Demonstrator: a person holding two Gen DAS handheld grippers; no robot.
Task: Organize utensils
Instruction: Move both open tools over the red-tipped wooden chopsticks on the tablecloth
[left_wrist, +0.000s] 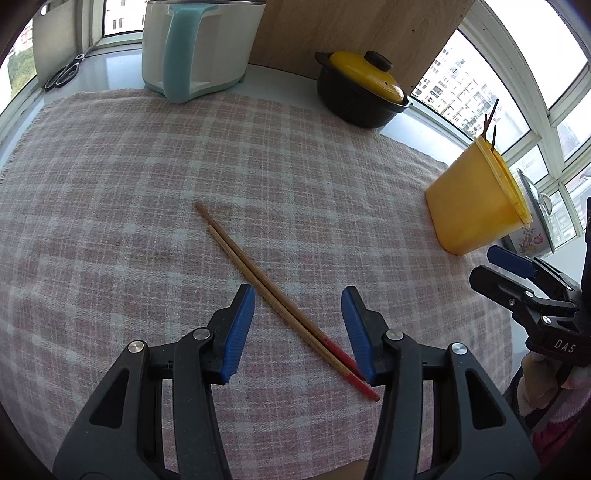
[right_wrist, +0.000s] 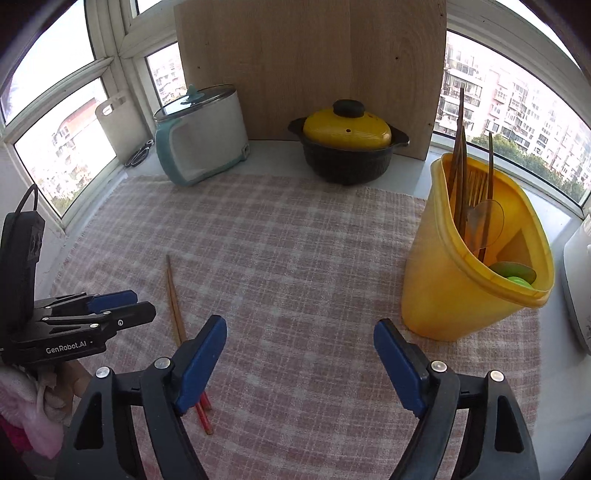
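Two wooden chopsticks (left_wrist: 258, 280) with red ends lie side by side on the pink checked cloth (left_wrist: 110, 166). Above them the left gripper (left_wrist: 297, 325) hangs with its jaws apart, the pair between the blue pads, untouched. Jaws of the right gripper (right_wrist: 300, 354) stand wide over bare cloth, near the yellow utensil holder (right_wrist: 443, 288), which already holds several utensils

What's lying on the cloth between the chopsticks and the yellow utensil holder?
Nothing but bare checked cloth lies between the chopsticks and the yellow utensil holder. The right wrist view shows that stretch best.
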